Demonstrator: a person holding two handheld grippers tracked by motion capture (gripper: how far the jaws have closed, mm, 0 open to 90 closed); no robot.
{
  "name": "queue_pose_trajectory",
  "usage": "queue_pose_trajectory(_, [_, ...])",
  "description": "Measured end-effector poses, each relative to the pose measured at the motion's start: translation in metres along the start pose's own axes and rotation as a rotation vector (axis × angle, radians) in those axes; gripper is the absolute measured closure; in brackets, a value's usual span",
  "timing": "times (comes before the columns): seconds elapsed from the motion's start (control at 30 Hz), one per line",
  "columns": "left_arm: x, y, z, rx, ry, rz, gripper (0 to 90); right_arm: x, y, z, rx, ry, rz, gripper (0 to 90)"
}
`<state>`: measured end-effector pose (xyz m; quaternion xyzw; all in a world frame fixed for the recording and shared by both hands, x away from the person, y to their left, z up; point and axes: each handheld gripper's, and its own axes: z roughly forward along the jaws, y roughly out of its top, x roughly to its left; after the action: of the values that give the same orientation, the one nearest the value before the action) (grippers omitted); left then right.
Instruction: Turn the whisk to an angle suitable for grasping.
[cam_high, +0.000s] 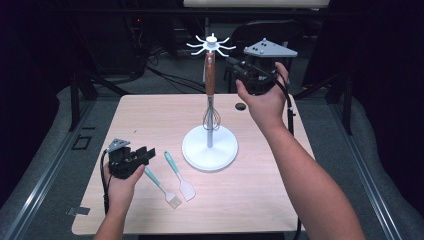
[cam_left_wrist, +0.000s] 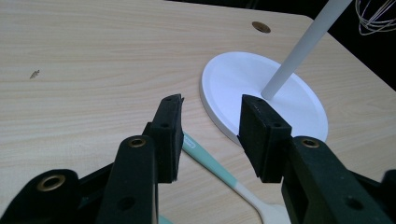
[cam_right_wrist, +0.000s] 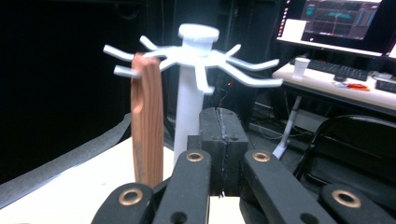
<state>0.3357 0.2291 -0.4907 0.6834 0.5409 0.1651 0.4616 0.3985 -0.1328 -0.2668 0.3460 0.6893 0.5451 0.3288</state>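
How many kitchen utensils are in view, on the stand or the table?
3: a wooden-handled whisk hanging on the white stand, and a teal-handled spatula and a teal-handled brush lying side by side on the table.

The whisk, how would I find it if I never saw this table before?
Look for the white stand with a round base in the middle of the table. The whisk hangs from a hook at its top, beside the pole, wire end down. Unlike the spatula and brush lying flat with teal handles, it hangs upright and has a brown wooden handle.
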Motion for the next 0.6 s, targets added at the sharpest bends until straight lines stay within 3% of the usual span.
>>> queue_pose_trajectory(0.2, [-0.0002,-0.0003,0.0003,0.0,0.002,0.0,59.7,-0.0046,0.0063,0.0005,-0.009,-0.025,0.014,90.0])
queue_pose_trajectory(0.6, [0.0011,-0.001,0.0016,0.005,-0.001,-0.002,59.8,0.0043,0.0097,-0.0021,-0.031,0.002,0.011,90.0])
